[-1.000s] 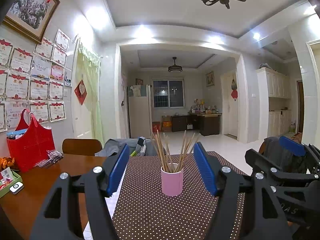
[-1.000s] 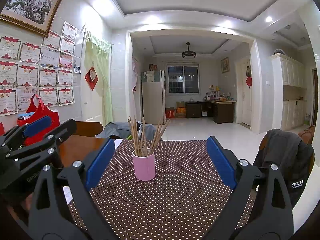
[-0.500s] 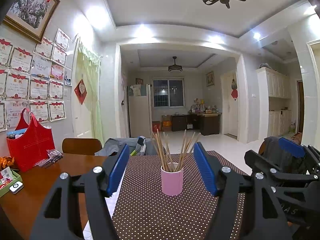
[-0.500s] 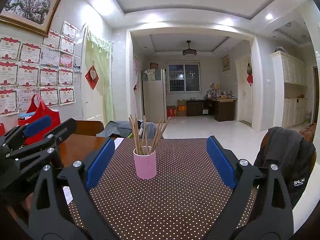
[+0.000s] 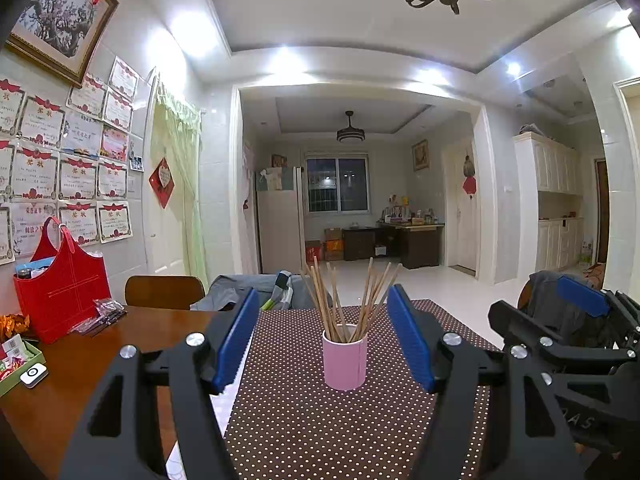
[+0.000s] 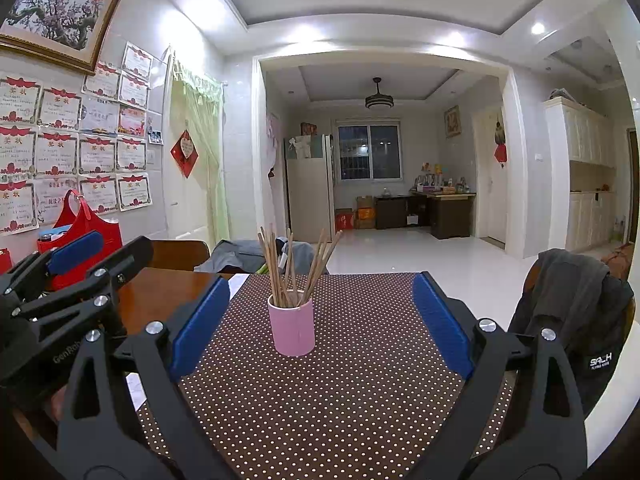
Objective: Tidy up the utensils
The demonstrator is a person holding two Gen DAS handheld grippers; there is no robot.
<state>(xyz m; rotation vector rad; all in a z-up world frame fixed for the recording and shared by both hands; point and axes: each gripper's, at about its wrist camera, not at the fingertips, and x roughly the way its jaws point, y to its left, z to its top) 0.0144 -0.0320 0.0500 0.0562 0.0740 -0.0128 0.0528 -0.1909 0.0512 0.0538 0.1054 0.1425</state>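
Comparing this moment with the two earlier ones, I find almost nothing changed on the left: the left hand-held gripper (image 5: 322, 338) hangs in the same place, jaws spread wide and empty, with the pink cup (image 5: 345, 358) framed between its blue pads (image 5: 237, 338). On the right there is a small shift. The cup (image 6: 292, 330) sits a little higher in that view than a second ago, so I judge the right hand-held gripper (image 6: 320, 326) has tipped or sunk slightly; it too is wide and holds nothing.

The chopsticks (image 5: 348, 302) all stand in the cup, fanned out above its rim, and the cup stands upright on the dotted mat (image 5: 312, 420) that covers the middle of the surface (image 5: 80, 364). I see no loose utensil on the mat or on the bare wood, though the near edge is hidden behind both grippers, so something could lie there unseen.

For the task this reads to me as either the finish, with everything gathered, or a pause before the first reach. Neither gripper touches the cup; both are well back from it. If the sticks need tidying, the fan is loose and a careless pinch could tip the cup.
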